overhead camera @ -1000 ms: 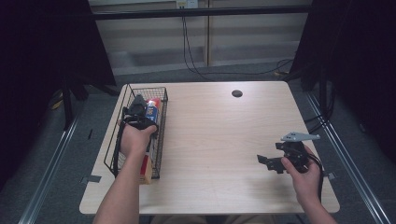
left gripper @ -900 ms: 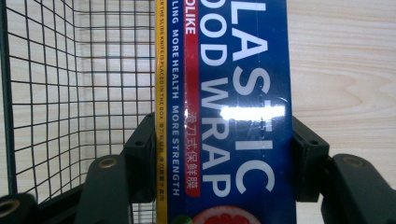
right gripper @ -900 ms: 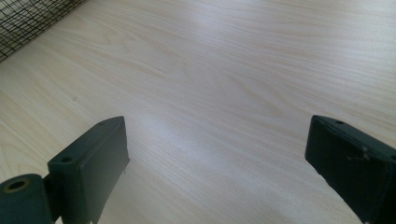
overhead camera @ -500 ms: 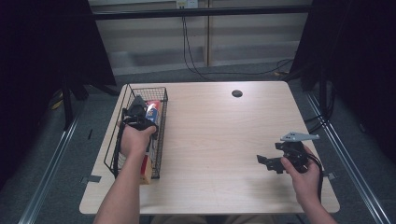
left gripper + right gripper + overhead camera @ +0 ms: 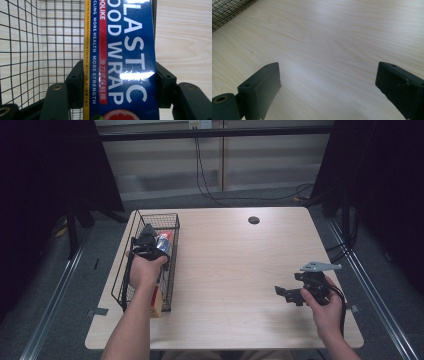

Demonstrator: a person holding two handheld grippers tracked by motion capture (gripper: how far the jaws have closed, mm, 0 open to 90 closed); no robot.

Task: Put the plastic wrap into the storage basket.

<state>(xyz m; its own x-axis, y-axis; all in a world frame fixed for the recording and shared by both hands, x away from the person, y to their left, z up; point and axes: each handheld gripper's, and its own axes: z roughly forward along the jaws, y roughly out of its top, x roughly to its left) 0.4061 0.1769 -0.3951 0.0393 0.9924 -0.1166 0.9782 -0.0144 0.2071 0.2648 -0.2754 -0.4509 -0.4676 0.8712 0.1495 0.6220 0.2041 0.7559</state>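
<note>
A long blue plastic wrap box (image 5: 164, 242) lies lengthwise in the black wire basket (image 5: 176, 227) on the table's left side. Its tan near end (image 5: 155, 304) sticks out below the hand. My left gripper (image 5: 146, 239) is inside the basket, shut on the box. In the left gripper view the box (image 5: 122, 50) fills the gap between both black fingers (image 5: 76, 82), with basket mesh (image 5: 37, 50) to the left. My right gripper (image 5: 288, 295) hovers low over the bare wood at the table's right, jaws wide apart. The right gripper (image 5: 329, 80) holds nothing.
The light wooden table (image 5: 235, 270) has a round cable hole (image 5: 254, 220) near its far edge. A corner of the basket (image 5: 224, 10) appears at the top left of the right gripper view. Dark curtains and cables stand behind the table.
</note>
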